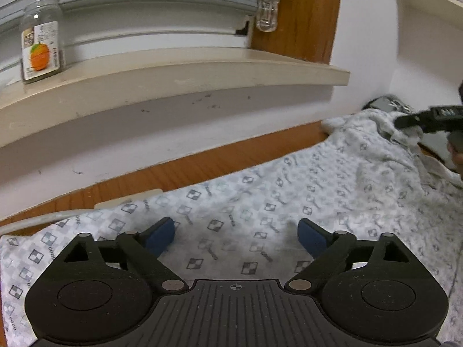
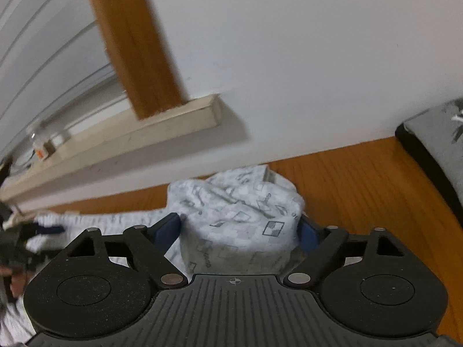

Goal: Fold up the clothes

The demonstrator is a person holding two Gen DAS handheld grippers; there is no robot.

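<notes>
The left gripper (image 1: pixel 235 238) is hovering low over the garment (image 1: pixel 289 202) with its blue pads spread wide and nothing between them, probably so the flat part of the cloth stays pinned under its own weight while the other end is being handled. The right gripper (image 2: pixel 240 231) is standing with a thick bunch of the same fabric between its pads; the pads are sitting wide apart on either side of that wad, so they are seemingly holding it, lifted clear of the floor, though how firmly they are pressing cannot be told. That raised end is puffing up in a rounded, crumpled lump, while the rest is stretching away along the wooden floor (image 2: pixel 361 179) toward the left gripper, lying fairly flat with soft wrinkles. The cloth is pale grey-white, printed all over with small checkered squares and lettering. Lifting one end this way would suit bringing it over onto the flat part, or equally shaking it straight. Farther back, a jar (image 1: pixel 40 47) is standing on the window ledge (image 1: pixel 202 66), and a grey cushion (image 2: pixel 439 150) is resting by the wall.
</notes>
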